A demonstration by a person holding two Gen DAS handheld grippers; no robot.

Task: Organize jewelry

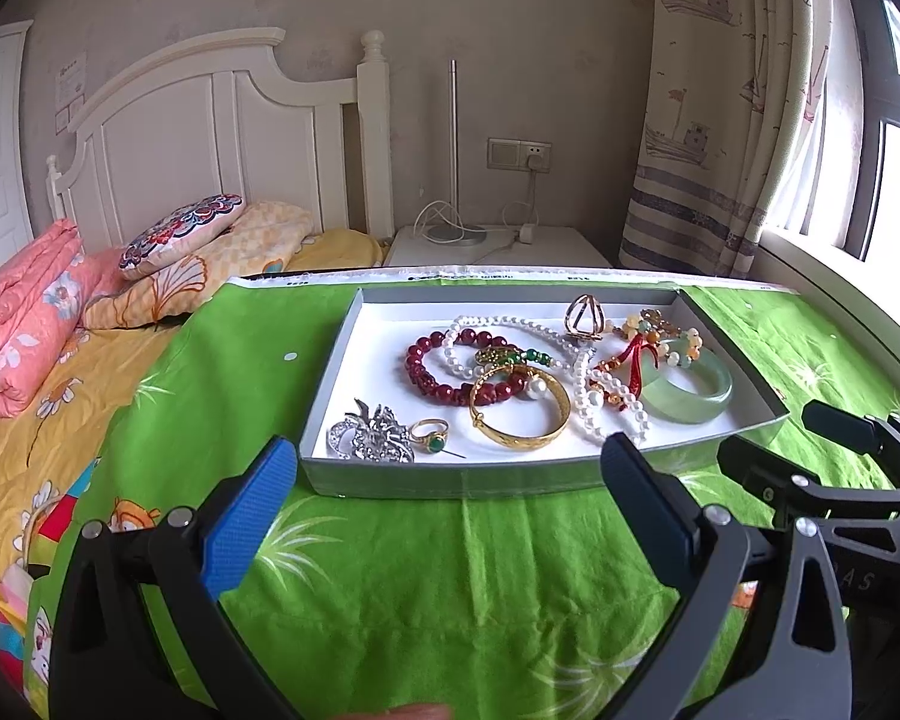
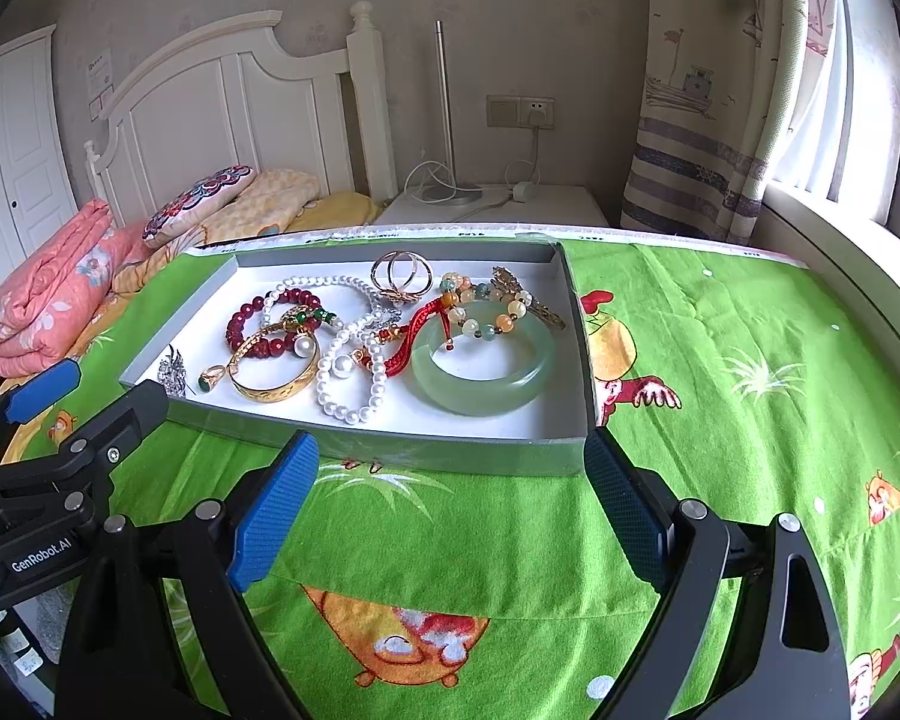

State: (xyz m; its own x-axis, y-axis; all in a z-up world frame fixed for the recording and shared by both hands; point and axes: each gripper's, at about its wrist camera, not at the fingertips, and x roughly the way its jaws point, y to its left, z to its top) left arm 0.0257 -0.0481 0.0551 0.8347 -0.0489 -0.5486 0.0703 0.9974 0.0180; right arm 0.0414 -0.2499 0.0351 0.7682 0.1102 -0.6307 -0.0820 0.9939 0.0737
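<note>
A table covered by a green cartoon-print cloth (image 2: 720,360) carries a shallow grey tray (image 2: 444,450) of jewelry, set toward its far edge.

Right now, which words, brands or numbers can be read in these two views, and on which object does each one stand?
"GenRobot.AI": on the body of the left tool, seen from the right wrist.
"AS": end of a word on the right tool, the rest hidden.
Print on the white cloth edge behind the box: too small to read.
Paper notices on the wall: blurred.
</note>
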